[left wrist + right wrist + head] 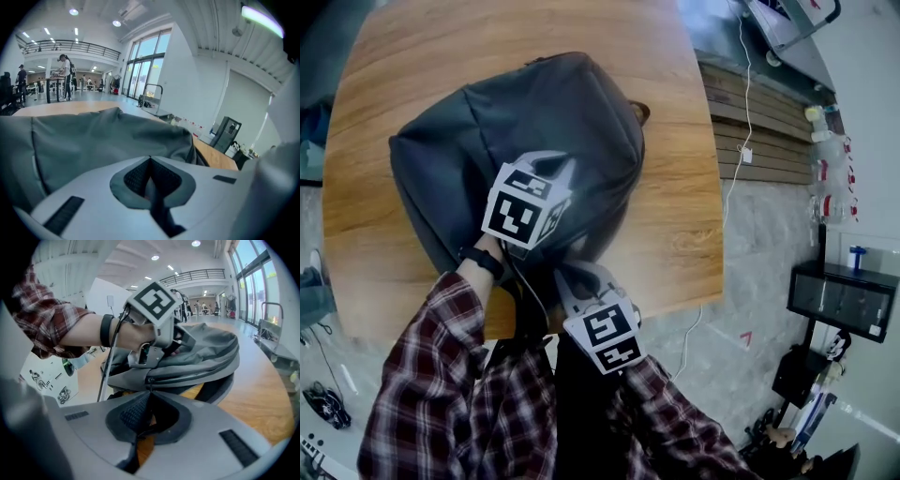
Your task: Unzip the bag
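Head view: grey bag (487,141) lying on wooden table (675,187), both grippers at its near side.
Left gripper (150,160) closed, jaws together, resting on top of bag. Right gripper (149,393) clamped on zip pull (149,382) at bag's side seam.

Bare table (680,141) strip right of bag (469,131), left tongs (140,357) atop it.

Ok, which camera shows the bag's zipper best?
Right gripper view: the zipper runs along the bag's side, its pull at the right gripper's shut tips. Head view shows only the bag's top; left gripper view, only fabric.
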Demonstrator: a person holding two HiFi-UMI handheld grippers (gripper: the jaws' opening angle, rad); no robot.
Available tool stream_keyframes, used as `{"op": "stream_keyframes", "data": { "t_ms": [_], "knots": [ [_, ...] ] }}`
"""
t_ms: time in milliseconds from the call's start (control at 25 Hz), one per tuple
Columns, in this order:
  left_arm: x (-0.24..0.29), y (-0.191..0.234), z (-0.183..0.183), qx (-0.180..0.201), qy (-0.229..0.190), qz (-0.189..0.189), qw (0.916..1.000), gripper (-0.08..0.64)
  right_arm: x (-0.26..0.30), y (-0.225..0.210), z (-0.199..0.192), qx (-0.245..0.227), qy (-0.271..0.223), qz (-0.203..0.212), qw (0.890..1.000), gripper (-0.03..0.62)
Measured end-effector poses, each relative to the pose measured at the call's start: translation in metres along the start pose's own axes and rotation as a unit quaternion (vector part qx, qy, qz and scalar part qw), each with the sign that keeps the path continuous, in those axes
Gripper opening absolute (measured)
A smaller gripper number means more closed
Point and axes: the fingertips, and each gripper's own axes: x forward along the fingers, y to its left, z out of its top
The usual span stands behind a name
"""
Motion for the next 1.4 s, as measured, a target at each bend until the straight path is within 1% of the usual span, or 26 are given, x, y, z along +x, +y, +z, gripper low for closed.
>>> {"op": "stream_keyframes", "data": {
  "t_ms": [120,200,280,360,480,560,640,720,800,880,960,1040,1120,1200,1280,1400],
  "knots": [
    [-0.036,-0.002,0.013,-0.023,-0.056,0.005,0.9982,0.009,-0.023,-0.014,0.002,0.017,-0.019,-0.016,1.000,0.012],
    [-0.067,-0.010,0.017,-0.029,-0.088,0.015,0.9956,0.009,-0.041,-0.024,0.006,0.030,-0.034,-0.024,0.999,0.012],
    [-0.101,-0.021,0.023,-0.030,-0.121,0.031,0.9917,0.009,-0.059,-0.031,0.019,0.035,-0.057,-0.032,0.997,0.012],
    [-0.133,-0.036,0.034,-0.024,-0.153,0.051,0.9866,0.009,-0.077,-0.035,0.043,0.033,-0.091,-0.038,0.995,0.012],
    [-0.172,-0.056,0.059,-0.012,-0.196,0.077,0.9774,0.009,-0.102,-0.040,0.092,0.022,-0.148,-0.044,0.988,0.012],
    [-0.195,-0.063,0.081,-0.005,-0.226,0.097,0.9694,0.009,-0.114,-0.041,0.131,0.006,-0.186,-0.047,0.981,0.012],
    [-0.213,-0.068,0.100,0.003,-0.246,0.115,0.9624,0.009,-0.124,-0.040,0.170,-0.015,-0.218,-0.044,0.975,0.012],
    [-0.227,-0.074,0.112,0.008,-0.257,0.125,0.9582,0.009,-0.135,-0.033,0.199,-0.037,-0.247,-0.036,0.968,0.012],
    [-0.245,-0.085,0.119,0.007,-0.269,0.125,0.9550,0.009,-0.152,-0.018,0.217,-0.059,-0.268,-0.027,0.961,0.012],
    [-0.266,-0.095,0.128,0.008,-0.285,0.126,0.9501,0.009,-0.169,-0.002,0.226,-0.078,-0.282,-0.024,0.956,0.012],
    [-0.280,-0.099,0.140,0.020,-0.300,0.134,0.9444,0.009,-0.182,0.008,0.235,-0.090,-0.293,-0.025,0.952,0.012],
    [-0.284,-0.101,0.147,0.033,-0.306,0.141,0.9409,0.009,-0.187,0.013,0.240,-0.093,-0.302,-0.023,0.948,0.012],
    [-0.282,-0.104,0.146,0.032,-0.305,0.136,0.9421,0.009,-0.188,0.017,0.239,-0.095,-0.306,-0.019,0.947,0.012],
    [-0.277,-0.106,0.143,0.022,-0.302,0.127,0.9447,0.009,-0.186,0.021,0.236,-0.098,-0.306,-0.014,0.947,0.012],
    [-0.274,-0.108,0.141,0.016,-0.299,0.122,0.9462,0.009,-0.184,0.022,0.232,-0.101,-0.301,-0.011,0.948,0.012],
    [-0.269,-0.110,0.138,0.013,-0.293,0.119,0.9486,0.009,-0.182,0.019,0.226,-0.094,-0.296,-0.008,0.951,0.012]
  ]
}}
